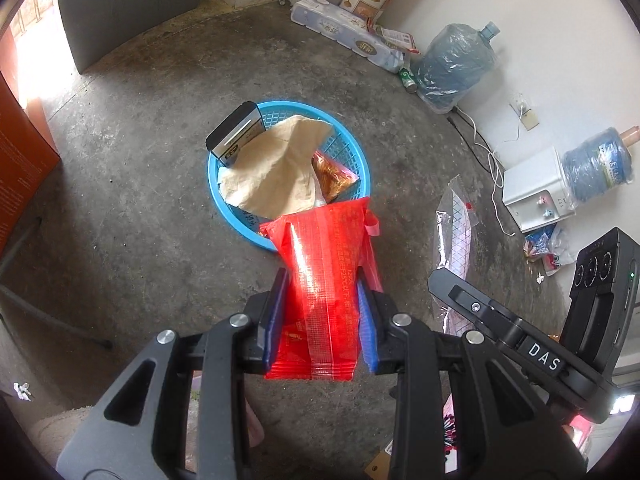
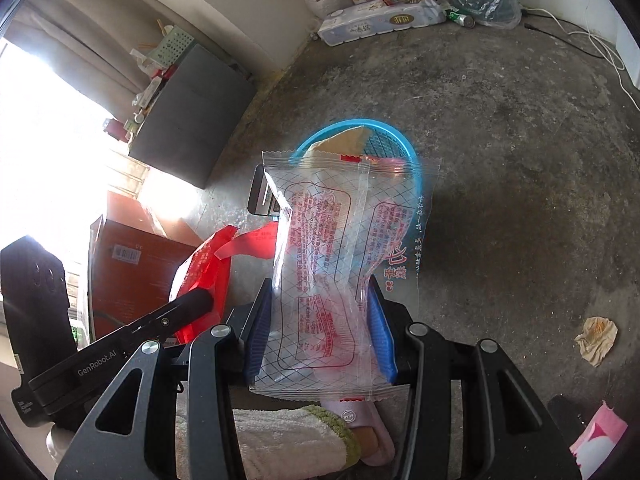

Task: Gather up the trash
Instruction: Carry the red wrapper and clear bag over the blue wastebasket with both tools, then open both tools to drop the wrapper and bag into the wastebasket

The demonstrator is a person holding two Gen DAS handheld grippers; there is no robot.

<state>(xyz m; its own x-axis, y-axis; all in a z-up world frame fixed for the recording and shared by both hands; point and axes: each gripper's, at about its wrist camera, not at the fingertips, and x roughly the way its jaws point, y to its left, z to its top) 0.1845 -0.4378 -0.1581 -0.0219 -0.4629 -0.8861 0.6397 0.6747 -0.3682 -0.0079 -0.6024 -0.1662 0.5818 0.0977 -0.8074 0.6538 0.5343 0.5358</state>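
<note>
My left gripper [image 1: 323,300] is shut on a red plastic wrapper [image 1: 326,264], whose top end hangs over the near rim of a round blue basket [image 1: 218,196] on the concrete floor. The basket holds a crumpled brown paper [image 1: 276,168], a dark box [image 1: 234,134] and an orange snack packet [image 1: 334,172]. My right gripper [image 2: 320,316] is shut on a clear printed wrapper [image 2: 340,248], held upright in front of the blue basket [image 2: 400,142]. The red wrapper [image 2: 200,276] and the left gripper's finger show at the left of the right wrist view.
A crumpled tan paper [image 2: 596,338] and a pink scrap [image 2: 598,446] lie on the floor at right. Water jugs [image 1: 454,62], a tissue-roll pack [image 1: 344,30] and a white dispenser [image 1: 536,188] line the far wall. An orange carton [image 2: 140,272] and grey cabinet [image 2: 192,120] stand left.
</note>
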